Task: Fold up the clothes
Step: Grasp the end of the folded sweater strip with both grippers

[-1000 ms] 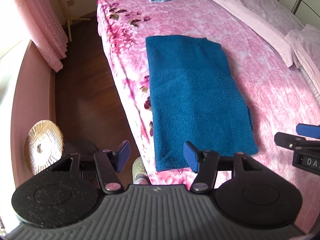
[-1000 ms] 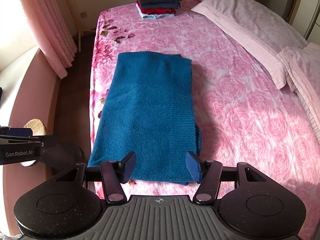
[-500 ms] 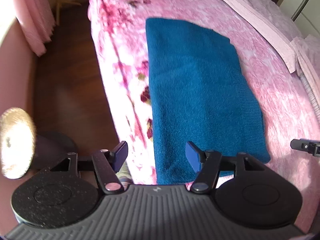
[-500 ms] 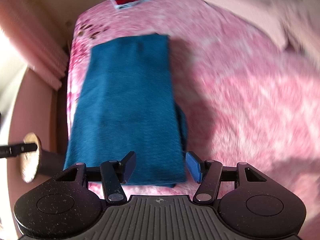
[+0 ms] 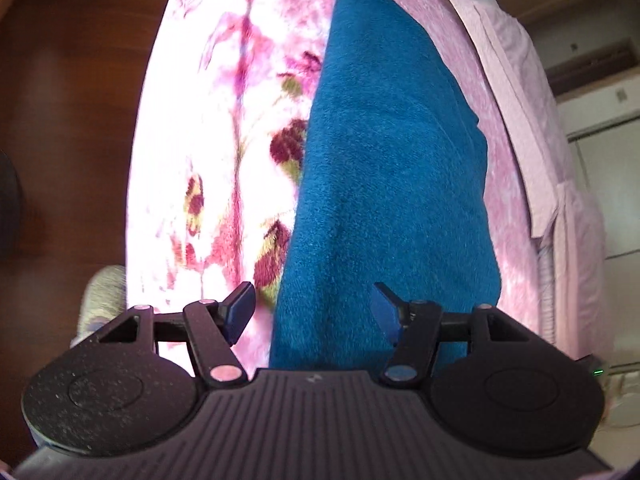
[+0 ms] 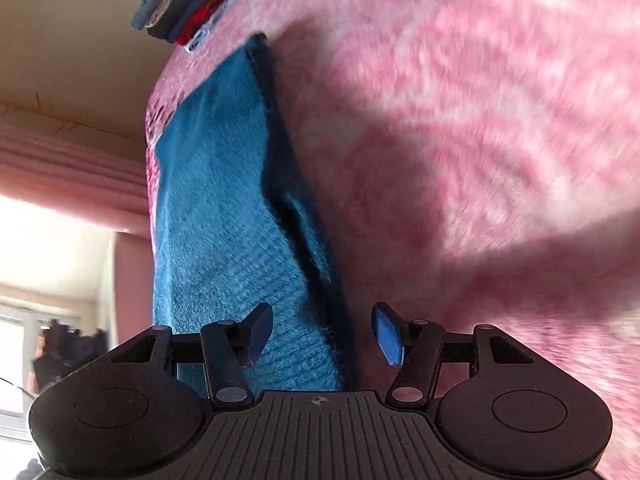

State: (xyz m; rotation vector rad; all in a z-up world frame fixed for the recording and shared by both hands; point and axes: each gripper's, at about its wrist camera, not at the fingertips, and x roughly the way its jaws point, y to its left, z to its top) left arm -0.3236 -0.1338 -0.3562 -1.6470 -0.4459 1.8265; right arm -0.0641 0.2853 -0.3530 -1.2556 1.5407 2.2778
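A teal knitted garment (image 5: 392,168) lies folded into a long strip on the pink bed (image 5: 200,128). My left gripper (image 5: 314,312) is open, low over the strip's near left corner, its fingers astride the left edge. In the right wrist view the same teal garment (image 6: 216,216) runs away from me, its layered right edge dark. My right gripper (image 6: 322,332) is open and straddles that right edge at the near end. Neither gripper holds cloth.
A stack of folded clothes (image 6: 184,4) sits at the bed's far end. A pale pink pillow (image 5: 516,92) lies along the right side. Dark wooden floor (image 5: 68,92) borders the bed on the left, where a grey slipper (image 5: 102,296) shows. A pink curtain (image 6: 68,160) hangs at the left.
Both grippers have dropped from well above the bed to just over the garment's near end, one at each corner. Both stayed open. The garment has not moved.
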